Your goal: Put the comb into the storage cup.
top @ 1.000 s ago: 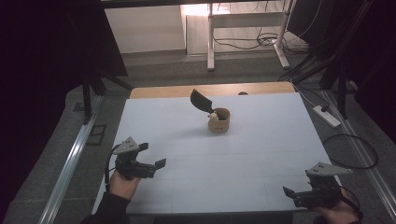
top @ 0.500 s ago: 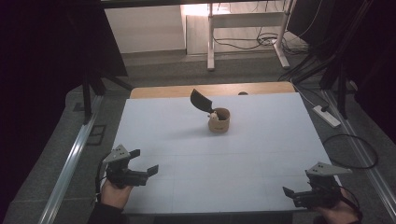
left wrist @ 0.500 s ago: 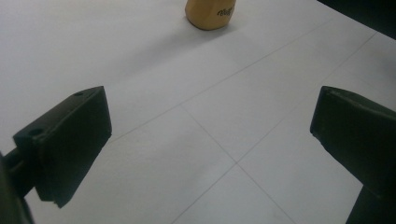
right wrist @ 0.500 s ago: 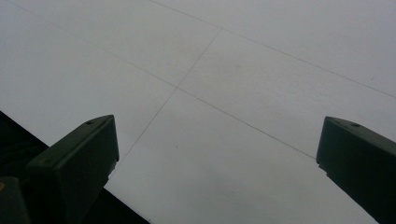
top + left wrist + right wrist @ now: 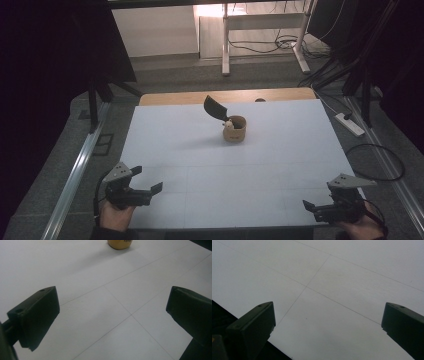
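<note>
Now both held low at the near edge of white table (image 5: 280, 165): left gripper (image 5: 150, 192) jaws wide apart, empty; right gripper (image 5: 311, 209) likewise spread, empty. Far off mid-table, tan cup (image 5: 234, 128) upright with dark scoop (image 5: 215, 108) leaning out.

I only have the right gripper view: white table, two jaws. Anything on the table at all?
Observer: Yes, a tan cup stands past mid-table in the high view.
Operator: Empty?
Observer: No, a black spatula leans out of it, blade up-left.
Operator: Left gripper?
Observer: The left gripper is open at the near-left edge, holding nothing.
Operator: Mine?
Observer: The right gripper is at the near-right corner, also open.
</note>
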`<state>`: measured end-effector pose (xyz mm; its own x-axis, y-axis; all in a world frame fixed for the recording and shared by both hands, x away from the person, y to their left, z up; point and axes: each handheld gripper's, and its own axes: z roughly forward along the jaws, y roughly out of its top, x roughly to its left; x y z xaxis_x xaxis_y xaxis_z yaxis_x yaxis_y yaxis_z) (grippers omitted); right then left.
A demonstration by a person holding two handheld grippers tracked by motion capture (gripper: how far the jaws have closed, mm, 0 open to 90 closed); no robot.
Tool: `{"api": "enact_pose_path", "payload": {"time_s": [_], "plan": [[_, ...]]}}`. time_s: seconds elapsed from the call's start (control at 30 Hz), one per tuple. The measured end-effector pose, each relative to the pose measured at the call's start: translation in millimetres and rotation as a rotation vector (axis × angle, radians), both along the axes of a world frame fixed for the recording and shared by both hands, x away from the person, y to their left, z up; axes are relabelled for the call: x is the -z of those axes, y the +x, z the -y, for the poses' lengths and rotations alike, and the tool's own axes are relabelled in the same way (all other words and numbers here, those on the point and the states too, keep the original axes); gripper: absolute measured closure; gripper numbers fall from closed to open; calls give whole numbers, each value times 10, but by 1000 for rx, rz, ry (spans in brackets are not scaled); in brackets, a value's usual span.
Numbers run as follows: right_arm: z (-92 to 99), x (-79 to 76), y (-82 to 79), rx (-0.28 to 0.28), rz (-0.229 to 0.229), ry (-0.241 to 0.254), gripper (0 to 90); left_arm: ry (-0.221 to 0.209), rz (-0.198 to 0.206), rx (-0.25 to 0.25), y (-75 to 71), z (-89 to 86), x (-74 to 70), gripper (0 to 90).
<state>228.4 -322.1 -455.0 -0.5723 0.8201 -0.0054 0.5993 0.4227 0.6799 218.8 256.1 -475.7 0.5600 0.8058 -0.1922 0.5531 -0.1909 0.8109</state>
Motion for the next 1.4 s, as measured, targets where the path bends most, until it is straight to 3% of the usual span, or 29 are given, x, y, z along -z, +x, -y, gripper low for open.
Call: {"api": "enact_pose_path", "payload": {"time_s": [0.47,1.4], "plan": [[-1,2,4,0,-4,-4,0,44,-19,-28,-156,-41,13,0],[-12,2,3,11,-5,-15,0,62,-46,-80,-357,-107,18,0]]}}
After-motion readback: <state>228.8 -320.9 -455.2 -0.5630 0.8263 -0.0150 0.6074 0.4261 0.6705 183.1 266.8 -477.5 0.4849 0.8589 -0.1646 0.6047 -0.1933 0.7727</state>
